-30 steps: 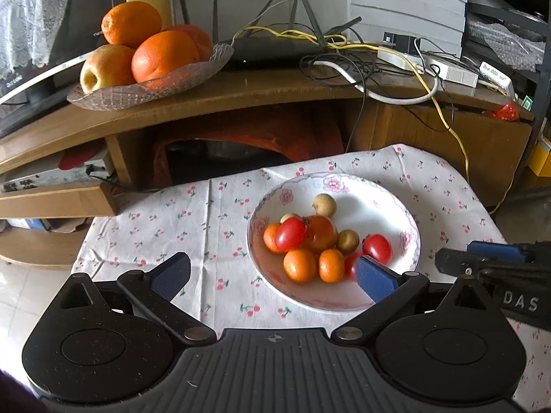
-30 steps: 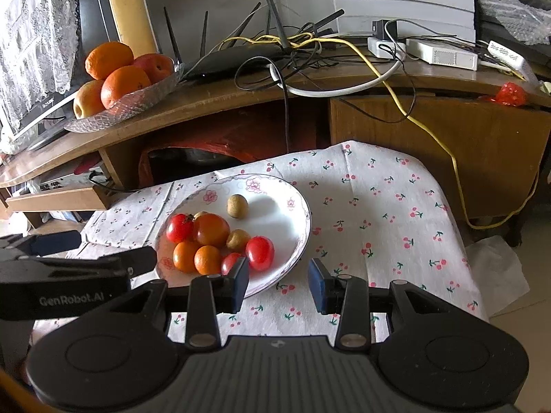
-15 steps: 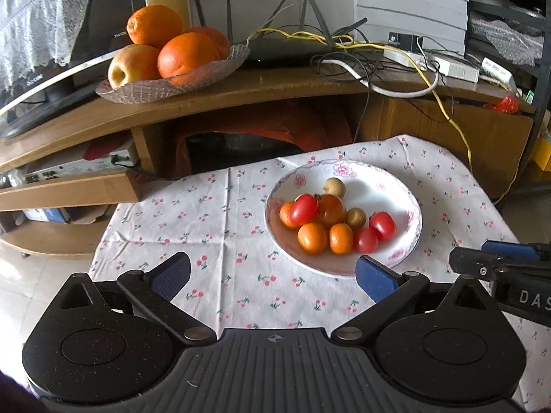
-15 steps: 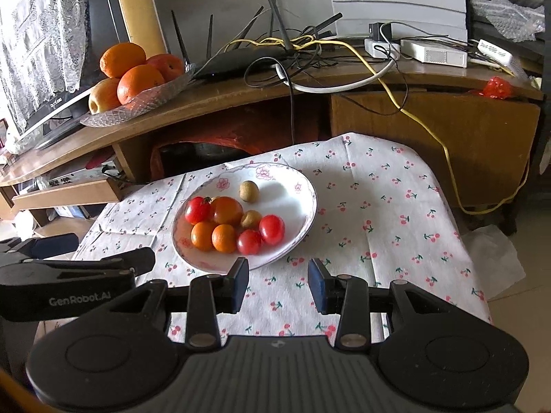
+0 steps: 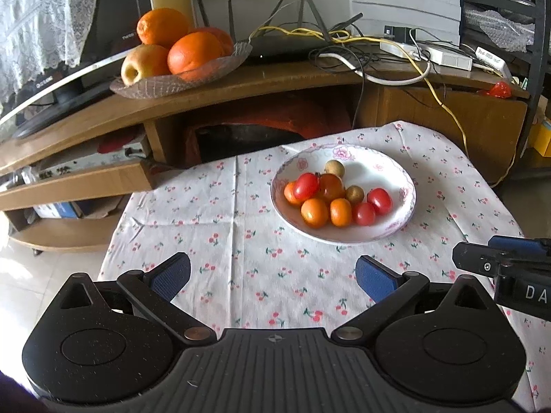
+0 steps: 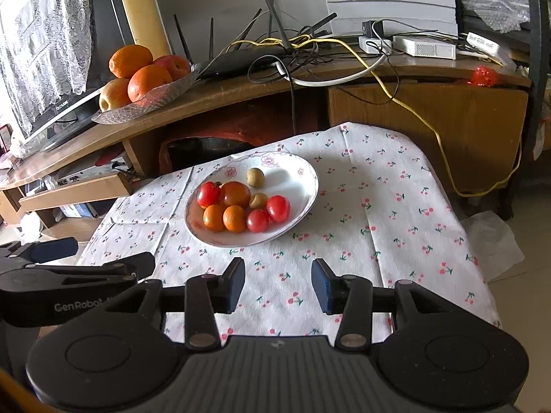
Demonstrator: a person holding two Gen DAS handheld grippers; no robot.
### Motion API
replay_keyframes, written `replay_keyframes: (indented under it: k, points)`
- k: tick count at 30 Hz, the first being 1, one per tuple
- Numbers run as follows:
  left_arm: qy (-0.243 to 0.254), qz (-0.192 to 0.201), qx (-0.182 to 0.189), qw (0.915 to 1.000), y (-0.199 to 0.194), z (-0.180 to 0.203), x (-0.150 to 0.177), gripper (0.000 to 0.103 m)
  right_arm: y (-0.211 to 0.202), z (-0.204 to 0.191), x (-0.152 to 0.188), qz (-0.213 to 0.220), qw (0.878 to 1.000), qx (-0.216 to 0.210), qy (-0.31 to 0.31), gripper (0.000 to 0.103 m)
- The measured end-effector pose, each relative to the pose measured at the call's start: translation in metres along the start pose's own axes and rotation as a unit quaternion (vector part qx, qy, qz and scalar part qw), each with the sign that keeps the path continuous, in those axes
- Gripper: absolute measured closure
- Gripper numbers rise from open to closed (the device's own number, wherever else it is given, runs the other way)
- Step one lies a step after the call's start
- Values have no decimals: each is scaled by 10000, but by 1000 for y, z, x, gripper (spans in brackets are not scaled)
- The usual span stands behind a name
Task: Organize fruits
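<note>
A white floral plate [image 5: 396, 175] [image 6: 296, 172] sits on the cherry-print tablecloth [image 5: 224, 213] [image 6: 396, 206]. It holds several small fruits: red tomatoes [image 5: 378, 200] [image 6: 277, 208], small oranges [image 5: 314, 212] [image 6: 234, 218] and brownish round fruits [image 5: 334, 168] [image 6: 255, 177]. My left gripper [image 5: 273, 277] hangs wide open over the cloth, short of the plate, with nothing between its fingers. To its right, my right gripper [image 6: 278, 284] is open and empty too, also short of the plate.
A glass dish [image 5: 206, 72] [image 6: 165, 98] with big oranges [image 5: 194, 51] and an apple [image 5: 144, 63] stands on the wooden shelf [image 5: 275, 79] behind. A router, white boxes and tangled cables [image 5: 344, 48] lie there. A monitor [image 5: 51, 82] stands at left.
Both grippers have drawn back from the plate, so it looks farther and smaller. Both stay open and empty. The fruits have not moved.
</note>
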State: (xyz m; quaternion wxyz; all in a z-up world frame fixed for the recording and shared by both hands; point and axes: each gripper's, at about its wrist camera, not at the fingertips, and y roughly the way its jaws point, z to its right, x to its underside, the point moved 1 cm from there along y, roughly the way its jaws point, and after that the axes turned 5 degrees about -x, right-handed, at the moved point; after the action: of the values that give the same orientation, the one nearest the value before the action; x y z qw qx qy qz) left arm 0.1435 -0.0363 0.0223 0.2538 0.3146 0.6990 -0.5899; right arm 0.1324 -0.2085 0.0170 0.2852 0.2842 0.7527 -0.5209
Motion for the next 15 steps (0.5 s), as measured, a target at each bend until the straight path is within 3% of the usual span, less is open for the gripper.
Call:
replay_keyframes:
  k: [15]
  points:
    - [-142, -159, 216, 9995, -25, -4, 32, 0, -27, -7, 34, -105, 9999, -19, 73, 60]
